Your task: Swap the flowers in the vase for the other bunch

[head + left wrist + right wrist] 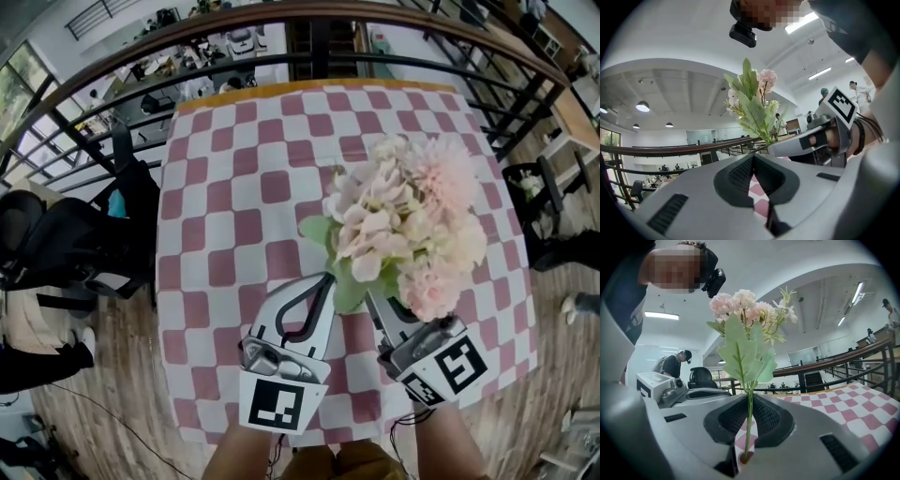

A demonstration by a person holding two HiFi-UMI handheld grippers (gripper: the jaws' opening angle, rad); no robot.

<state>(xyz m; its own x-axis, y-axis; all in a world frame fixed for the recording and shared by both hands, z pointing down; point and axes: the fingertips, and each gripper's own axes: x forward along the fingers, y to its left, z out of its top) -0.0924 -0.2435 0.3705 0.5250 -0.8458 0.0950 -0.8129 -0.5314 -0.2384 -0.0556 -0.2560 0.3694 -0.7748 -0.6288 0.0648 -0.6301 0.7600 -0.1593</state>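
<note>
A bunch of pale pink flowers [403, 225] with green leaves hangs above the checked table [234, 187]. My right gripper [377, 302] is shut on its thin green stem [748, 423], and the blooms [745, 310] stand upright above the jaws. My left gripper [327, 279] is just to the left of the bunch, jaw tips together, with nothing between them [753, 157]. In the left gripper view the flowers [750, 101] and the right gripper [820, 136] show ahead to the right. The right gripper view shows the left gripper [665, 387] at its left. No vase is in view.
A pink-and-white checked cloth covers the table. A dark railing [281, 19] curves round the far side. A black chair with bags [75, 244] stands at the left, another chair [539, 187] at the right. A person [672, 364] stands in the background.
</note>
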